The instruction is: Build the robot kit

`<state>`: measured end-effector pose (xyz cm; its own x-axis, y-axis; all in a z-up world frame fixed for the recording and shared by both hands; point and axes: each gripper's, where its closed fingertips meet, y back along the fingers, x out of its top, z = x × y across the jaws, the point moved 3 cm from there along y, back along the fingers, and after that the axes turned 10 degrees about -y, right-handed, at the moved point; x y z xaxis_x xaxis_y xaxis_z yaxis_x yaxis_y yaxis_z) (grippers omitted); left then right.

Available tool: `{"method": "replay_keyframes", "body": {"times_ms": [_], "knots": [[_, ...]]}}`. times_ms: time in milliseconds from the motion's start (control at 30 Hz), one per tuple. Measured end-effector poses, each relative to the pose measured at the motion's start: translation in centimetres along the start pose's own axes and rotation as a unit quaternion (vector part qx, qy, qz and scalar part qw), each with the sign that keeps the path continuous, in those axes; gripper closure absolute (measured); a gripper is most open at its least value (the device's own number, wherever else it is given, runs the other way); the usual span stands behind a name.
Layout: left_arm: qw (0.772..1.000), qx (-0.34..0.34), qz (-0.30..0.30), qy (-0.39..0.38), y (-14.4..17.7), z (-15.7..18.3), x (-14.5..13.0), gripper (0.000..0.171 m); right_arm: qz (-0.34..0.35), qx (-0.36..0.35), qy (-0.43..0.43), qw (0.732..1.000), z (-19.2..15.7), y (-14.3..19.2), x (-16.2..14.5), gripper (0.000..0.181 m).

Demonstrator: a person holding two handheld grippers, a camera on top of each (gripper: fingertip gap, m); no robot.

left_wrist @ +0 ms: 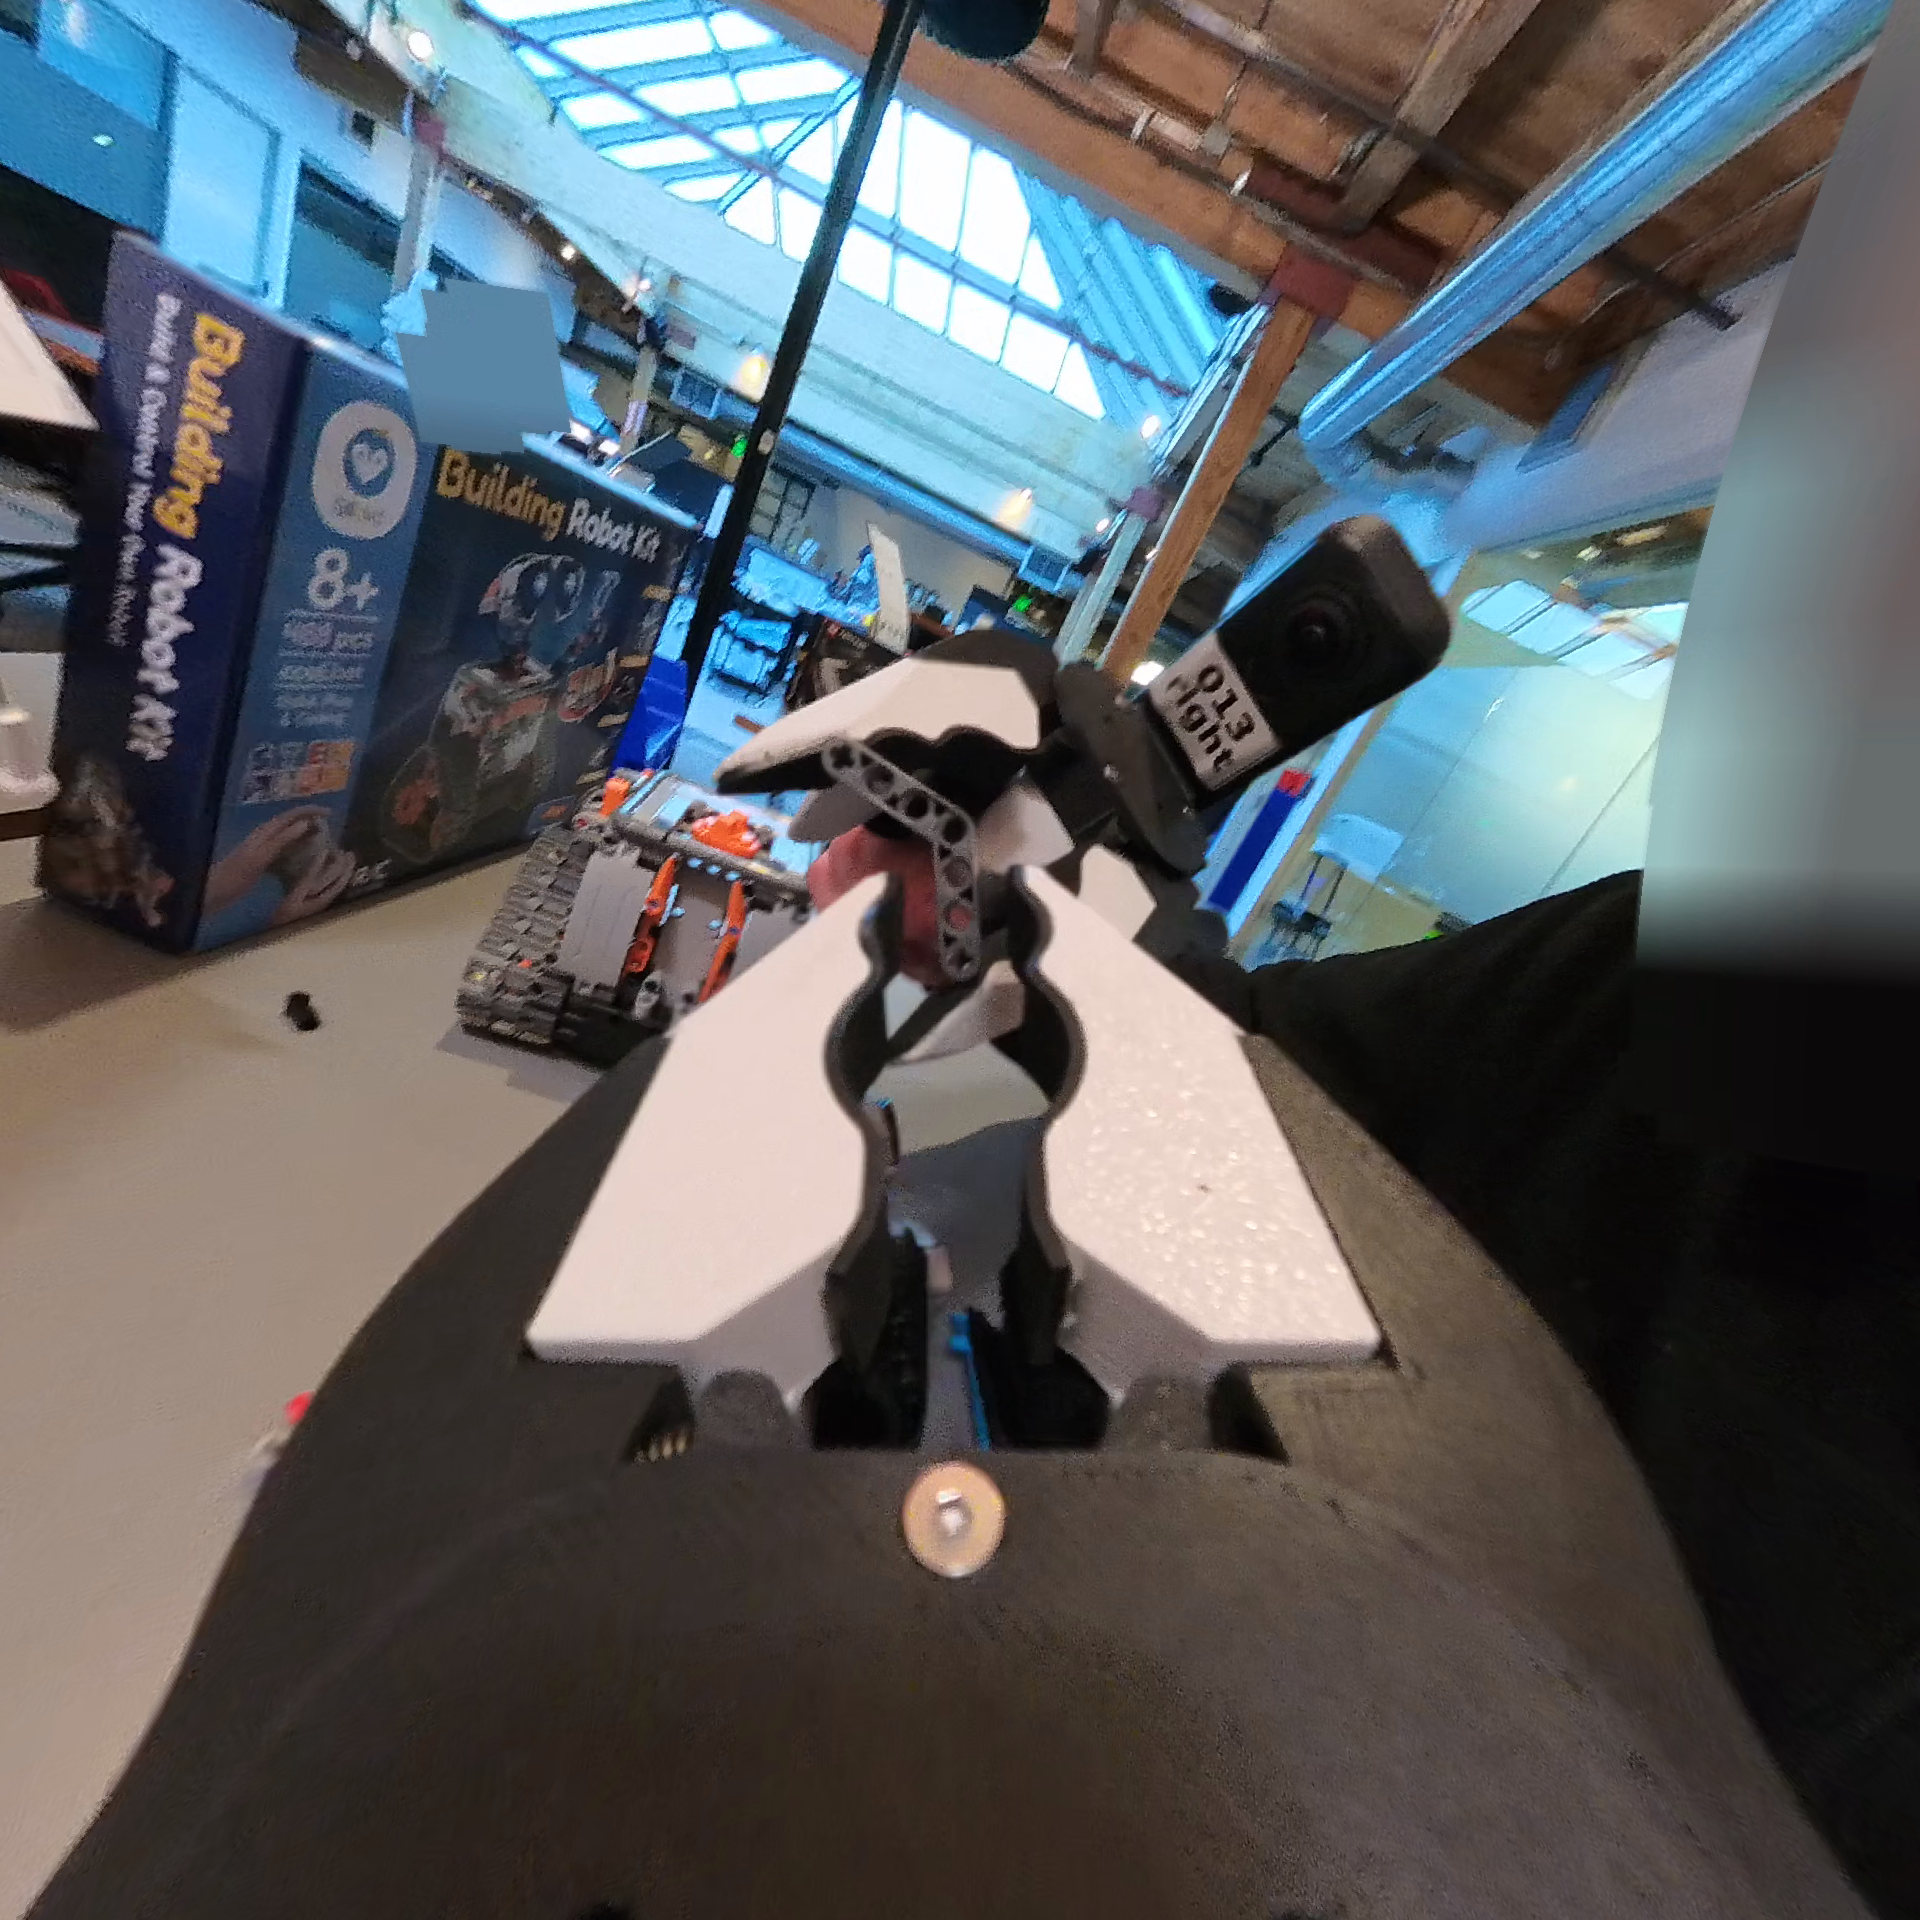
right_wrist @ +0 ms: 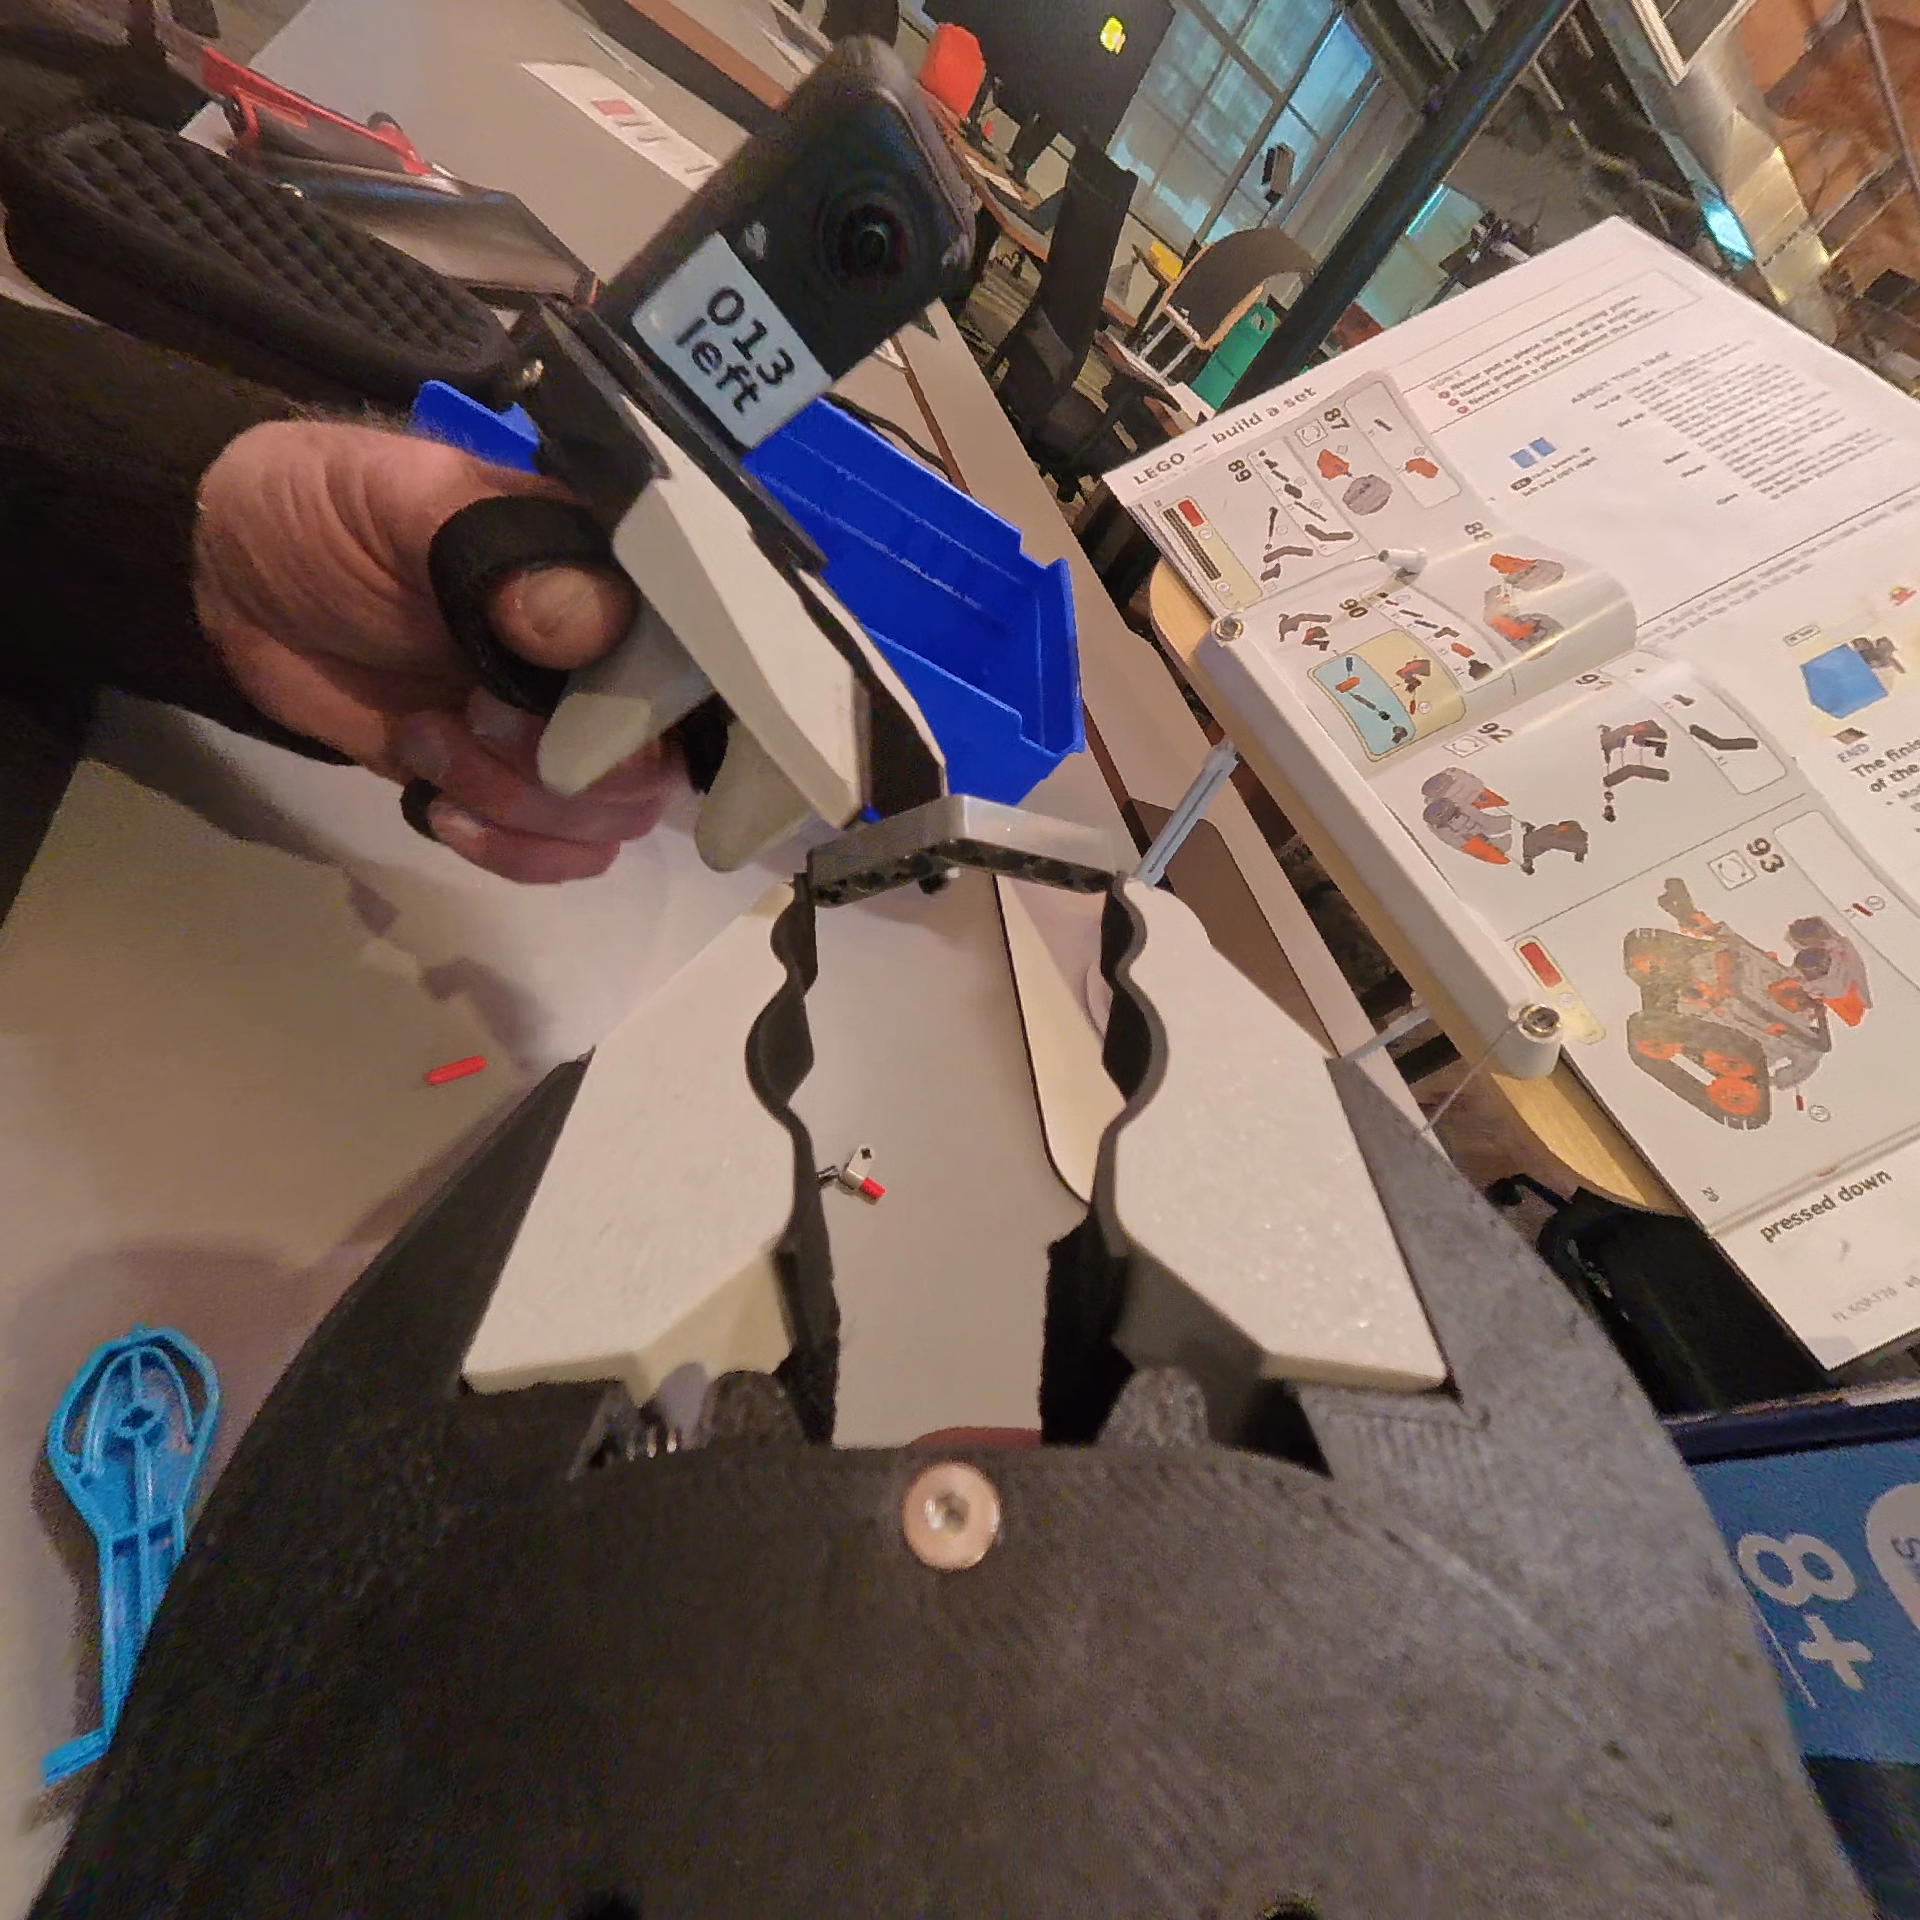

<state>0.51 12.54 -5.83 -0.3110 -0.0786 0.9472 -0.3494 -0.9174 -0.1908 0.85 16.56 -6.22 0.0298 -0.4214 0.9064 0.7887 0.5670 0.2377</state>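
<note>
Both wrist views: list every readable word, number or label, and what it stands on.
I don't quote writing; these things bear it.
Blue box: large legible print on two faces.
White label, left wrist view: short, legible.
Pale blue label, right wrist view: short, legible.
Instruction sheets: mostly small print.

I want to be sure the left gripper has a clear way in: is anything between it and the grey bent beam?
Nothing visible is in the way. The left gripper has its tips right at one end of the grey bent beam, which spans the fingertips of the right gripper. Whether the left one is pinching it is unclear.
</note>
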Motion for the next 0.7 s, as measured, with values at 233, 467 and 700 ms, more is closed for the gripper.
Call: {"method": "replay_keyframes", "body": {"times_ms": [233, 467, 700], "knots": [[0.964, 0.113, -0.213, -0.111, 3.7, -2.2, -3.2, 0.116, -0.038, 0.023, -0.016, 0.999, 0.8, -0.2, -1.9, 0.126], [0.870, 0.153, -0.447, -0.145, 5.6, -4.8, -10.9, 0.103, -0.091, 0.073, 0.000, 0.993, -0.8, -1.2, -4.2, 0.126], [0.854, 0.143, -0.486, -0.119, 5.8, -5.7, -13.9, 0.125, -0.108, 0.095, -0.005, 0.990, -1.5, -1.4, -5.1, 0.126]]}}
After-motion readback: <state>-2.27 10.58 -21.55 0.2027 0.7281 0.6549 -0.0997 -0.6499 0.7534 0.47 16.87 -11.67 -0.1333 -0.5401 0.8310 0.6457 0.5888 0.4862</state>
